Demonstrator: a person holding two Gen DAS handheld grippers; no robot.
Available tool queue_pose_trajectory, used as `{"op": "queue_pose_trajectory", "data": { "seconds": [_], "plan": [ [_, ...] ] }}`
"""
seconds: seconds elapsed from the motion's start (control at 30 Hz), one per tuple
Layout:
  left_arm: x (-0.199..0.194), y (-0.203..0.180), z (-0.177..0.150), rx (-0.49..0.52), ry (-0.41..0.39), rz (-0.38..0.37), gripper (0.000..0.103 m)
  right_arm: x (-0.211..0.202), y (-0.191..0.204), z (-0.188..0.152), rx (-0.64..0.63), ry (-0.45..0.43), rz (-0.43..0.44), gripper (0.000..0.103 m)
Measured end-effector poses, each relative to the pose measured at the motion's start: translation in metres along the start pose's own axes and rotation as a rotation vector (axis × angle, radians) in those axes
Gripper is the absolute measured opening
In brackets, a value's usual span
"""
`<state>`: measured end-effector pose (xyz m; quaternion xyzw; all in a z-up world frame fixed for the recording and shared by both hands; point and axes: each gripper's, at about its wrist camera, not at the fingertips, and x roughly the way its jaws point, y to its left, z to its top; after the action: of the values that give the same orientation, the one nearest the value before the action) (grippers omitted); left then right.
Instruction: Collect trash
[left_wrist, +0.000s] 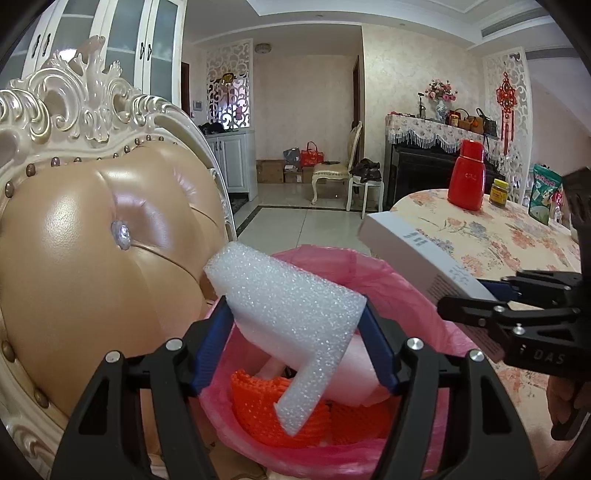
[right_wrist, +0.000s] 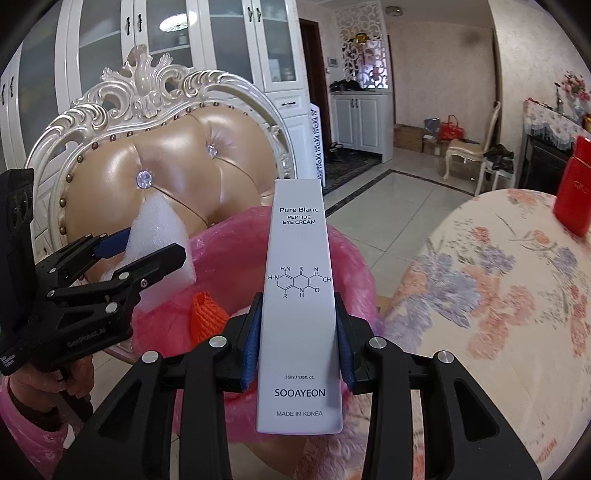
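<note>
Drop-off step, by my reading: left gripper (left_wrist: 295, 343) clamped on a white foam piece (left_wrist: 291, 317) directly above the pink-lined bin (left_wrist: 402, 284), right gripper (right_wrist: 297, 339) clamped on a grey eye-cream box (right_wrist: 299, 295) over the bin's near rim, table-side. Next move likely calls for easing both loads over the bin mouth, then parting the jaws so each falls clear of the rim. Only the left wrist view looks into the bin, showing orange netting (left_wrist: 273, 410); only the right wrist view shows the box's printed face.
</note>
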<state>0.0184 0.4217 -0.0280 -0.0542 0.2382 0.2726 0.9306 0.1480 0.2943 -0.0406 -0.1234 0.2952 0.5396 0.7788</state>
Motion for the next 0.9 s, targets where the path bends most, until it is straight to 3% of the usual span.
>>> {"op": "queue_pose_trajectory", "data": {
  "seconds": [0.07,0.13,0.2,0.37,0.5,0.7,0.9],
  "plan": [
    [0.002,0.001,-0.001,0.004,0.004,-0.001,0.067,0.007,0.0,0.002,-0.005,-0.002,0.014,0.035],
    [0.004,0.002,-0.001,-0.001,0.005,-0.001,0.074,0.014,-0.001,0.005,-0.01,0.001,0.025,0.039],
    [0.004,0.005,-0.003,-0.013,0.0,0.016,0.082,0.019,-0.005,0.004,-0.005,0.007,0.02,0.056],
    [-0.002,0.011,-0.006,-0.041,0.0,0.042,0.086,0.01,-0.011,0.001,0.009,-0.009,0.007,0.058],
    [-0.016,0.007,-0.008,-0.05,-0.025,0.07,0.098,-0.012,-0.012,-0.003,0.002,-0.046,-0.032,0.058],
    [-0.048,-0.008,-0.009,-0.054,-0.059,0.1,0.098,-0.063,-0.004,-0.011,-0.001,-0.126,-0.102,0.074],
    [-0.075,-0.02,-0.016,-0.094,-0.044,0.128,0.098,-0.12,0.004,-0.03,0.002,-0.219,-0.17,0.082]
  ]
}}
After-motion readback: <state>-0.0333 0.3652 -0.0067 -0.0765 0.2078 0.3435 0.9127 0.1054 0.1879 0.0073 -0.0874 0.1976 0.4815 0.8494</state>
